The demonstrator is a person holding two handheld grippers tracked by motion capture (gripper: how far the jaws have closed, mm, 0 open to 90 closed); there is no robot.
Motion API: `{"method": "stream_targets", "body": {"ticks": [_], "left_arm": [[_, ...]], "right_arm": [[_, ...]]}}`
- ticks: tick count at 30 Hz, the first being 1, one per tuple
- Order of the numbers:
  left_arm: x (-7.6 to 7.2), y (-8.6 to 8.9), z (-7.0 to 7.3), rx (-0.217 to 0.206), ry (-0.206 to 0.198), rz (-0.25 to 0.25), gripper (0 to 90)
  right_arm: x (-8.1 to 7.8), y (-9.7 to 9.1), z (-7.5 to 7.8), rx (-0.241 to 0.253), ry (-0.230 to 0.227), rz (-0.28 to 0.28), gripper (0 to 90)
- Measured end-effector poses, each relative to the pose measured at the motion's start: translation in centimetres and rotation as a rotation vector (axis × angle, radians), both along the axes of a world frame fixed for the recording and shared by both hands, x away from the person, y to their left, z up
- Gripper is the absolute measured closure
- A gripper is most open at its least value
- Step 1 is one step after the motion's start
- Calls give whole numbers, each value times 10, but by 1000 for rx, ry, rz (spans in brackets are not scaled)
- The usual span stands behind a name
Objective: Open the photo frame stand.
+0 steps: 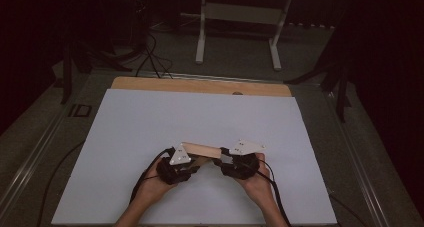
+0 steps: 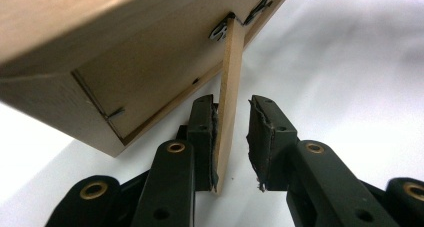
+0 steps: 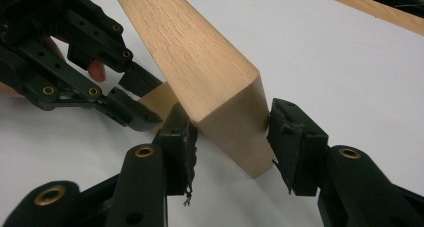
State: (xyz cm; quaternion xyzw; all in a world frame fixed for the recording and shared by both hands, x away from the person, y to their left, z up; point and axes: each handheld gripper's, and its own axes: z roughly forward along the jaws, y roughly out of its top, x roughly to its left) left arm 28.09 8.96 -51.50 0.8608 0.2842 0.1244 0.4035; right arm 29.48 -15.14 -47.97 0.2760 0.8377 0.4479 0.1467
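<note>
While both hands work low over the white table (image 1: pixel 150 122) in the high view, the left gripper (image 1: pixel 186 163) and right gripper (image 1: pixel 231 161) hold a wooden frame (image 1: pixel 201 149) between them, lifted at the near middle. Seen from the left gripper view, its jaws straddle the thin back stand (image 2: pixel 228 112) hinged to the frame's rear; one pad touches it, the other stands clear, so nothing is clamped there. From the right gripper view, the jaws grip the frame's end (image 3: pixel 235 132). The step looks like folding the stand out or in; next the left jaws should close on it and swing it about its hinge (image 2: pixel 220 31).
</note>
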Motion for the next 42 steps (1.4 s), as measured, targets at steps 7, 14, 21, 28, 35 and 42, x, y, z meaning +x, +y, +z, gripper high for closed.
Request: {"method": "stream_targets", "body": {"ticks": [7,14,21,28,35,42], "left_arm": [[-2,1,-2,13,4,2,720],[-2,2,-3,19,7,5,697],[-1,10,1,1,-2,29,684],[-1,17,5,-14,-7,37,673],[-2,21,6,-11,-14,45,673],[-2,24,7,-14,-18,50,674]], "right_arm": [[-2,0,-1,-5,-5,2,545],[-2,-1,-2,-2,-5,2,548],[-2,-5,-1,15,0,6,517],[-3,-8,0,26,11,13,500],[-2,-9,-3,14,20,41,467],[-2,-12,-5,7,33,68,445]]}}
